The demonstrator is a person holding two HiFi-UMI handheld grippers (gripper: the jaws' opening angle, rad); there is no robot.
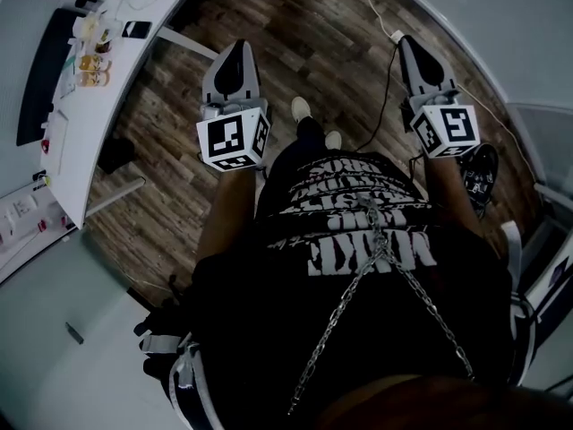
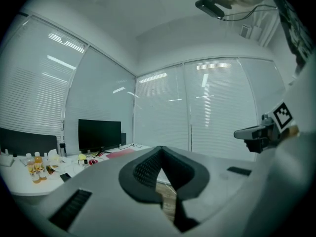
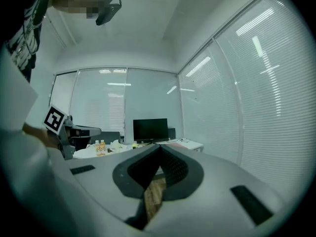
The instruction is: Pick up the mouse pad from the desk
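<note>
A flat pinkish mouse pad lies on the white desk in front of a dark monitor. It is far ahead of both grippers. My left gripper is held level over the wooden floor, shut with nothing between its jaws, which meet at the tip. My right gripper is also shut and empty, jaws together. From the right gripper view the pad shows only as a faint pink strip at the desk's right end.
The curved white desk runs along the upper left, carrying a monitor, small orange bottles, a phone and clutter. A cable trails over the wooden floor. Glass walls with blinds enclose the room.
</note>
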